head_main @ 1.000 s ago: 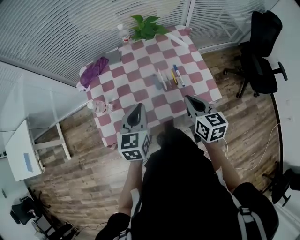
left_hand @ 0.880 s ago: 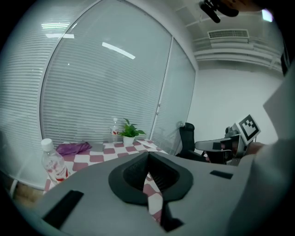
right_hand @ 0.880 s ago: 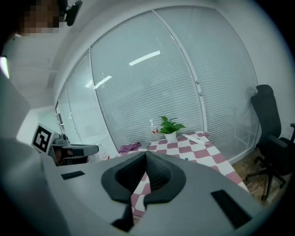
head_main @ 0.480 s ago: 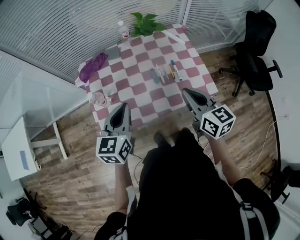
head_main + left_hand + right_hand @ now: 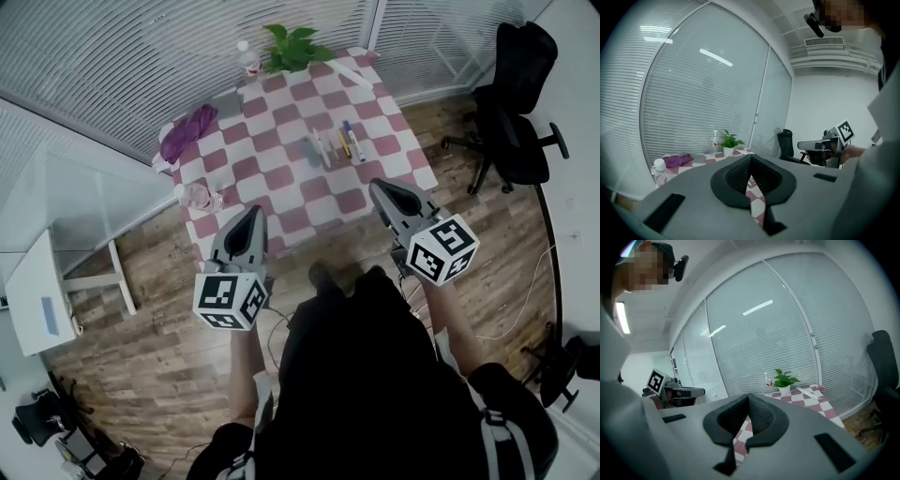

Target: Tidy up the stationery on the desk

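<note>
Two claws, both closed tight on nothing. Over the last second the left claw (image 5: 252, 214) has drawn back toward the person and the right claw (image 5: 382, 190) has lifted a little, so both now hang at the near edge of the surface (image 5: 281, 178). The pens (image 5: 336, 145) lie side by side mid-surface, well apart from either claw. That fits a row just finished or one awaiting sorting. At the left edge stands a bottle (image 5: 199, 198). The right corner is bare, with an office chair (image 5: 514, 122) beyond.
</note>
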A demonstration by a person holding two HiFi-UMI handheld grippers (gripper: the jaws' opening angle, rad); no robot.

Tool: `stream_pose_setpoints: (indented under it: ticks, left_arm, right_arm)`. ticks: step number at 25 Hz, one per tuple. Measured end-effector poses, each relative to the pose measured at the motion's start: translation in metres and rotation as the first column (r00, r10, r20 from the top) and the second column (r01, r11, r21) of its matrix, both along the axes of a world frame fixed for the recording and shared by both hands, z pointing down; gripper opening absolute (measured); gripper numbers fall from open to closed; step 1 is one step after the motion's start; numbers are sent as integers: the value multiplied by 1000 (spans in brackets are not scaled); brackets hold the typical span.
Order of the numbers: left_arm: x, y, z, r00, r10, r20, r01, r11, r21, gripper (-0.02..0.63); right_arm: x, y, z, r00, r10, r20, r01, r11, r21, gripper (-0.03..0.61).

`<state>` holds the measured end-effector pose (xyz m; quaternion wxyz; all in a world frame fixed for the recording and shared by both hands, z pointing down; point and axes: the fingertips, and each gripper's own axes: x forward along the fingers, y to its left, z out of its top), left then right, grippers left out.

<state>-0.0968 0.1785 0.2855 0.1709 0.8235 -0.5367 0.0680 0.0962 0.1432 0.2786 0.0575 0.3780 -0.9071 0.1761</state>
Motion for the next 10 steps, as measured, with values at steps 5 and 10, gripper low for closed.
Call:
stream_pose_setpoints:
  ticks: [5, 10]
  left_arm:
    - [-1, 0, 2, 1000, 1, -8, -1, 1000, -7, 32]
    - [1, -1, 1, 1000, 16, 6, -16, 1000, -5, 32]
  right_arm:
    - [-4, 3, 1, 1000, -11, -3, 11, 1000, 9, 20]
    - [-6, 5, 2, 1000, -9, -9, 9, 1000, 7, 20]
